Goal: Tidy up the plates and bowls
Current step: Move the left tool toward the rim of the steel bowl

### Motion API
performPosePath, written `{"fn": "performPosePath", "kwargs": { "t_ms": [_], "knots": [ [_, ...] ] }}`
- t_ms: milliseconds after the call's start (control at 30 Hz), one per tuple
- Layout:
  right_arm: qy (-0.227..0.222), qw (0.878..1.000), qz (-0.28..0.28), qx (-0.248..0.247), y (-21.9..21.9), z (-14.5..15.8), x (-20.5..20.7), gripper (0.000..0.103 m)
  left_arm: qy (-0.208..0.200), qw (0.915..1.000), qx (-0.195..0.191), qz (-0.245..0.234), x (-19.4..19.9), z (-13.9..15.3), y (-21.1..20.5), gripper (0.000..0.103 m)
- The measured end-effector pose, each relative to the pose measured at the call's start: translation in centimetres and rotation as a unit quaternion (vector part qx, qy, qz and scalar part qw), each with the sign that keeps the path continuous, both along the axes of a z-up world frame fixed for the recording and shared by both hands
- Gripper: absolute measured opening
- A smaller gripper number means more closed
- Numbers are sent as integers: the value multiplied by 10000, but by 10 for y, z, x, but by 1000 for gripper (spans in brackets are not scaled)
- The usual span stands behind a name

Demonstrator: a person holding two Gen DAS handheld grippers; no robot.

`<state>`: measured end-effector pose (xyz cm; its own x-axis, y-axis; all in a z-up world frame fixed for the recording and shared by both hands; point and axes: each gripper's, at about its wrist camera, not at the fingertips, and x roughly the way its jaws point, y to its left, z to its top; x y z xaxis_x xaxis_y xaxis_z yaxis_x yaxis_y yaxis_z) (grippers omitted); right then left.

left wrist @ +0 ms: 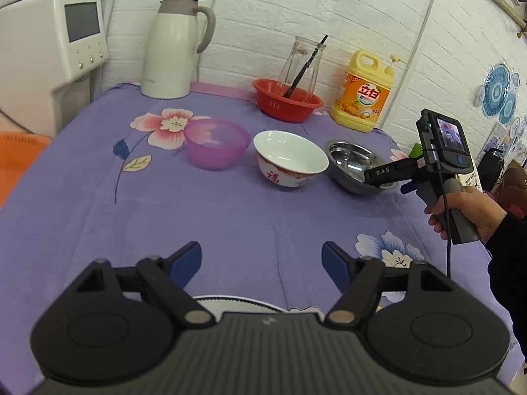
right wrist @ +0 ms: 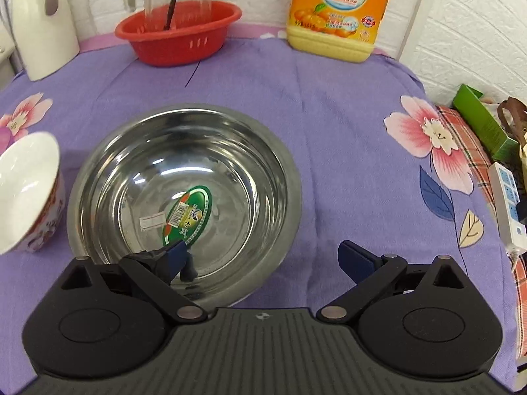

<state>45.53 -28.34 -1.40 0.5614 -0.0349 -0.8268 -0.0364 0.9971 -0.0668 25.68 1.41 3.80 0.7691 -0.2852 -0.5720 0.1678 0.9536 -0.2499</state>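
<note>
Fingers (left wrist: 194, 256) of the left gripper (left wrist: 262, 260) stand apart with nothing between them, hovering over bare purple flowered cloth near the front edge of the tabletop (left wrist: 230, 223). Beneath the gripper body, a sliver of a white plate (left wrist: 230, 301) with a patterned rim shows. Toward the back edge, three bowls sit in a row, each apart from the next: a purple bowl (left wrist: 215, 146), a white bowl (left wrist: 290, 161) with red decoration, and a steel bowl (left wrist: 354, 164) nearest the right edge. Nothing looks stacked yet, so the organizing seems barely begun. A hand (left wrist: 467, 210) grips the right gripper's handle, tilted down over the steel bowl's near rim.

From the right wrist, the right gripper (right wrist: 263, 260) is open and empty: its left finger (right wrist: 173, 258) hangs inside the steel bowl (right wrist: 184, 197), the other outside, straddling the rim without pressing it. The white bowl (right wrist: 26, 194) sits just left.
</note>
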Motion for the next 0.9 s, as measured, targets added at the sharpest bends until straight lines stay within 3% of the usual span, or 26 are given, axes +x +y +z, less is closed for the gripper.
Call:
{"fn": "performPosePath", "kwargs": {
  "t_ms": [200, 433, 533, 767, 900],
  "knots": [
    [169, 9985, 504, 146, 0, 2, -49, 103, 62, 9994, -110, -314, 13, 8, -23, 74],
    [-1102, 9916, 1, 682, -11, 17, -93, 103, 496, 9935, -900, -481, 83, 3, -74, 74],
    [-1247, 9873, -69, 978, -8, 1, -92, 103, 698, 9926, -933, -332, 115, -7, -93, 74],
    [-790, 9948, 397, 500, -8, -22, -46, 103, 1139, 9889, -953, 27, 172, -39, -119, 74],
    [-949, 9925, 498, 584, -18, -26, -43, 103, 1184, 9896, -789, 202, 184, -49, -130, 74]
  ]
}}
